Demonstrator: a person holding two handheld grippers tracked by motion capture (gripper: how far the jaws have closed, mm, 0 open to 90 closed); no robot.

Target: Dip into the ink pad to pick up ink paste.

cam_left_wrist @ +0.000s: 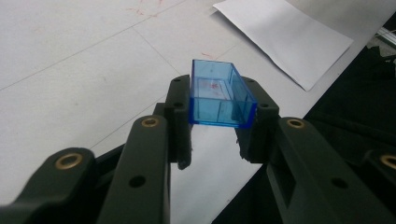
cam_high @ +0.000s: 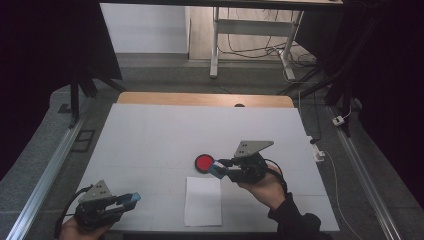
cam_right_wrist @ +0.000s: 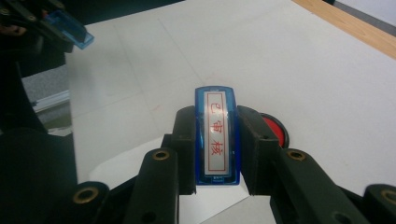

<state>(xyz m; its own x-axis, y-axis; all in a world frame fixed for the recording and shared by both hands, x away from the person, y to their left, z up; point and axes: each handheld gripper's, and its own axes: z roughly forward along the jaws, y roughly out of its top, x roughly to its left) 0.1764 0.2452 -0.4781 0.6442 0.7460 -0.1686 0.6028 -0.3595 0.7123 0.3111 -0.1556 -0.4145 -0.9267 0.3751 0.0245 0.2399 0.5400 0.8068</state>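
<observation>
The right gripper [cam_high: 216,166] pinches a blue stamp [cam_right_wrist: 216,137] between its fingers, poised by the red ink pad [cam_high: 204,163] for inking, above the paper sheet [cam_high: 203,201] on the white surface [cam_high: 150,140]. The left gripper [cam_high: 131,199] pinches the stamp's blue cap [cam_left_wrist: 220,95], keeping it aside.

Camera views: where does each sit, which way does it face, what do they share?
High view: above the person's side, facing forward and down on the table; both hands show.
Left gripper view: along its jaws at the blue cap.
Right gripper view: along its jaws at the stamp.
Shared: white paper sheet, red ink pad.
</observation>
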